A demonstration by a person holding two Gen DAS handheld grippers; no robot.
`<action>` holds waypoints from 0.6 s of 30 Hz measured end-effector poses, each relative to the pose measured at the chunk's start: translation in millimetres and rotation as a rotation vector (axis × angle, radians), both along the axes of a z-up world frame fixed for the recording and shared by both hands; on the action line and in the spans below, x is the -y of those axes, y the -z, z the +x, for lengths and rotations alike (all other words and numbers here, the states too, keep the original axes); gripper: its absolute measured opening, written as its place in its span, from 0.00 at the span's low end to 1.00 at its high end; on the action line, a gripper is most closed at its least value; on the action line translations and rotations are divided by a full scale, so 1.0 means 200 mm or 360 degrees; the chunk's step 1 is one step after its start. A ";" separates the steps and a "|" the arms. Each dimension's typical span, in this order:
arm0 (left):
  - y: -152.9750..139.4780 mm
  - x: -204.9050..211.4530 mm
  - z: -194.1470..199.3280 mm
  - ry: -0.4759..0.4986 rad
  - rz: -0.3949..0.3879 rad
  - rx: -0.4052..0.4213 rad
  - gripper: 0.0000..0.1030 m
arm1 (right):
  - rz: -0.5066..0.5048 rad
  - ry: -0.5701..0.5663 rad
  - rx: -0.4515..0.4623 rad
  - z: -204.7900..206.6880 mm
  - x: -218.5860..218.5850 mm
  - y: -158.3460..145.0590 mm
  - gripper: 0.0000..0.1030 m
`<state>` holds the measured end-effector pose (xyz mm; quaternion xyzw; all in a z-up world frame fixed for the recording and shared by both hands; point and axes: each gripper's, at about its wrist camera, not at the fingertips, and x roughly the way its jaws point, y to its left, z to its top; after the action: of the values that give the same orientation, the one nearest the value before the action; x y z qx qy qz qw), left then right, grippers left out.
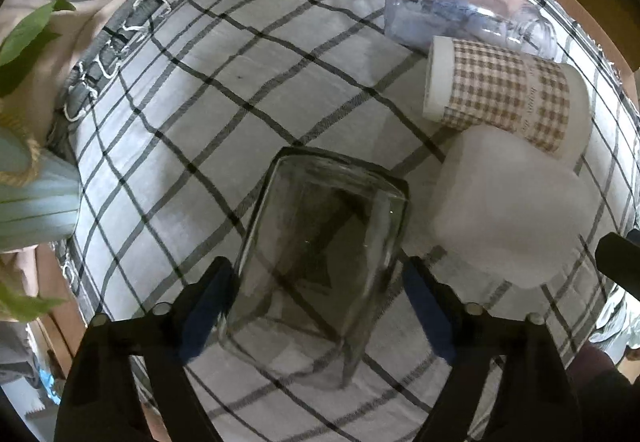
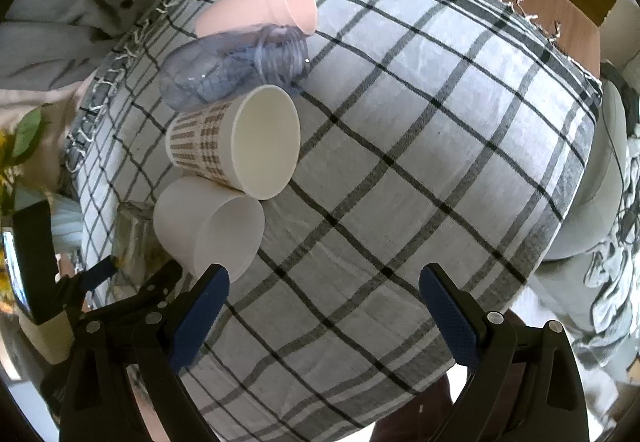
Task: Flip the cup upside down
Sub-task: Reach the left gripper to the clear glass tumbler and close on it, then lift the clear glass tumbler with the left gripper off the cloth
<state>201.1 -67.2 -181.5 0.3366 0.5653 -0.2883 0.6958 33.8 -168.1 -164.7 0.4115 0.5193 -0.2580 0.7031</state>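
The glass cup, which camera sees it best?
The left wrist view: the glass cup lies centered between the open left tongs. The right wrist view shows only a sliver behind the white cup.

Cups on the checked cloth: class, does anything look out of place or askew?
Yes. The pink cup, blue-tinted clear cup, gingham paper cup and white cup all lie on their sides in a row. The clear glass lies between the left gripper's open jaws.
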 end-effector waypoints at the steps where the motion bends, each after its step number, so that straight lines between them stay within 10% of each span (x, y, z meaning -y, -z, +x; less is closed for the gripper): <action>1: 0.01 0.00 0.01 0.0003 -0.0009 -0.0002 0.78 | 0.0003 0.0004 -0.0004 0.01 0.00 0.00 0.94; 18: 0.07 -0.10 0.11 -0.0248 -0.0246 -0.0129 0.72 | -0.0071 -0.0019 -0.0066 0.07 -0.03 0.04 0.94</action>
<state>223.9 -46.3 -196.5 0.2251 0.5936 -0.2893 0.7164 47.0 -161.8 -173.0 0.3871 0.5302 -0.2739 0.7029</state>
